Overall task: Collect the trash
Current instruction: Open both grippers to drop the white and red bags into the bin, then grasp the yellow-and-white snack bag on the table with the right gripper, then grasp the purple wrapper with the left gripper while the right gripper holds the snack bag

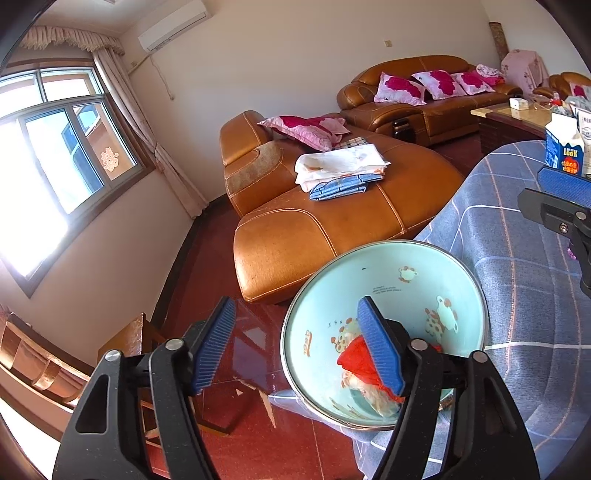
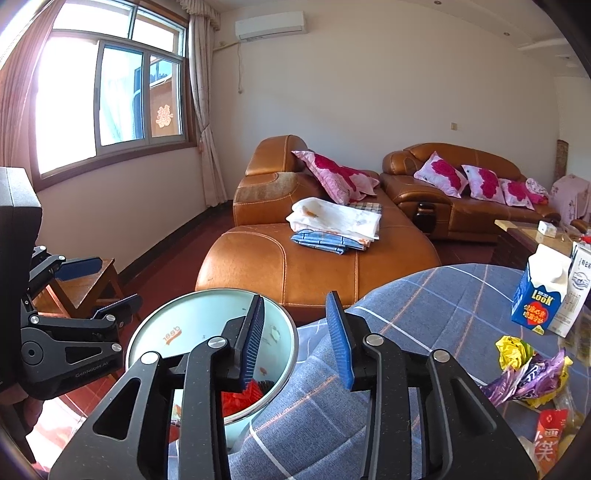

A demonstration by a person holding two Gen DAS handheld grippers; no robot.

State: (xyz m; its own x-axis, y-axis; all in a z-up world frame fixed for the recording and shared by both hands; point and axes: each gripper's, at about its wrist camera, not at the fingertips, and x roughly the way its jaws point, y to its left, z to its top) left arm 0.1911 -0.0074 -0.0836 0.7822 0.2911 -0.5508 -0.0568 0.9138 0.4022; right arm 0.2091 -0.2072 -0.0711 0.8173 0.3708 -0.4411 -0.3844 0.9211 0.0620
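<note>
A pale turquoise enamel basin point(image 1: 388, 280) printed with cartoon animals is seen at lower centre, red crumpled trash point(image 1: 356, 360) inside. Right of it, a blue-grey tablecloth point(image 1: 524, 295) is crossed by pink-and-white checks. Tan leather sofas point(image 2: 295, 266) are set behind.

Background: tan leather chaise sofa point(image 2: 314, 258); folded white cloth point(image 2: 336, 219) on seat, atop folded blue-striped cloth point(image 2: 321, 242). Pink floral pillow point(image 2: 334, 177) against backrest. Second leather sofa point(image 2: 461, 206) along far wall, three floral cushions point(image 2: 476, 181) on it. Window point(image 2: 110, 96) at left, curtain point(image 2: 207, 110) beside it. Air conditioner point(image 2: 271, 24) high on wall. Wooden stool point(image 2: 83, 286) on red floor point(image 1: 229, 258) below window. Coffee table point(image 1: 513, 118) near second sofa, small white box point(image 1: 521, 102) on top.
</note>
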